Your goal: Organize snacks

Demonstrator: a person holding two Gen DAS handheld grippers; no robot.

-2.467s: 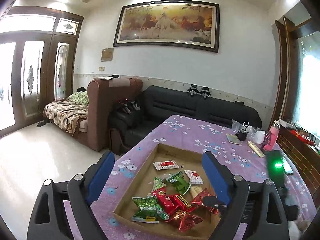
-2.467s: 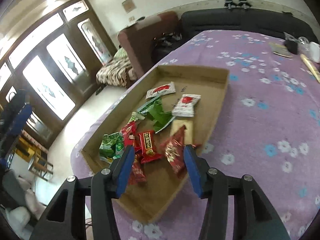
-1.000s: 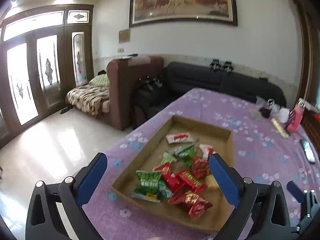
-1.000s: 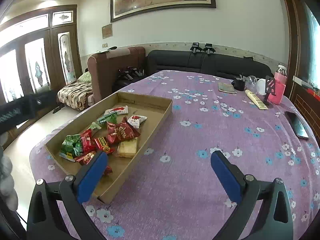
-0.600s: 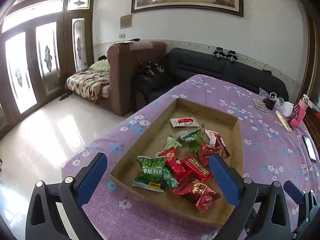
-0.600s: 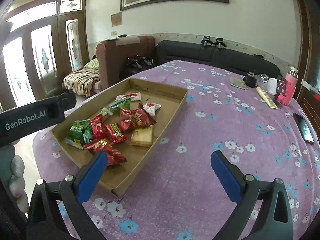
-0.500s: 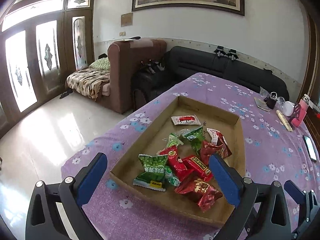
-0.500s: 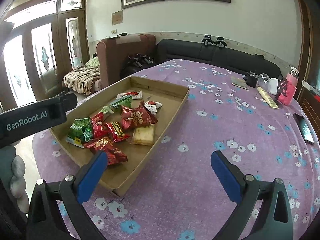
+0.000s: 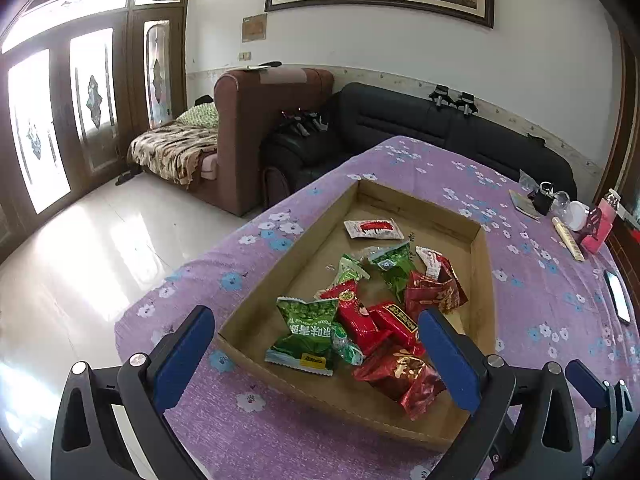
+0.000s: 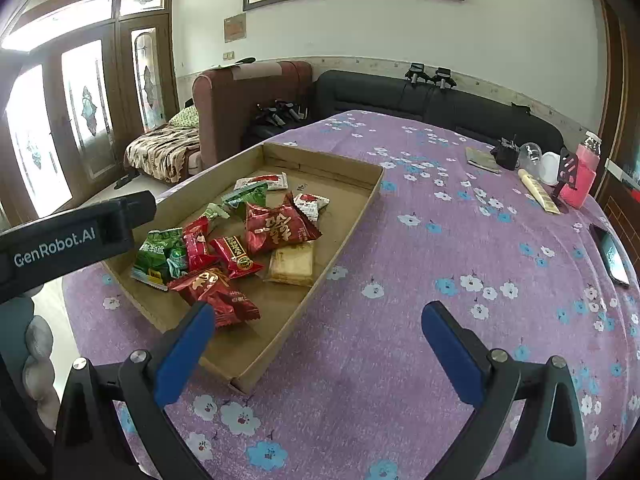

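A shallow cardboard tray [image 9: 482, 280] [image 10: 352, 220] lies on the purple flowered tablecloth and holds several red and green snack packets. A green pea packet [image 9: 308, 332] [image 10: 158, 256] lies at the near end beside red packets [image 9: 404, 376] [image 10: 280, 228]. A pale biscuit pack [image 10: 291, 265] rests by the tray's right wall. My left gripper [image 9: 316, 354] hangs open above the tray's near end, holding nothing. Right of the tray, my right gripper [image 10: 316, 350] stands open and empty over the cloth. The left tool's black body [image 10: 72, 236] shows at the left edge of the right wrist view.
At the table's far right stand a pink bottle [image 10: 580, 180], a white cup [image 10: 550, 168], a black clip [image 10: 506, 154], a notebook [image 10: 482, 159] and a cream tube [image 10: 538, 192]. A phone [image 10: 610, 254] lies near the right edge. Sofas [image 10: 420, 108] stand behind the table.
My right gripper let go of the red packet it held over the tray, opened wide and drew back to the right. Both views have since crept slightly closer to the tray.
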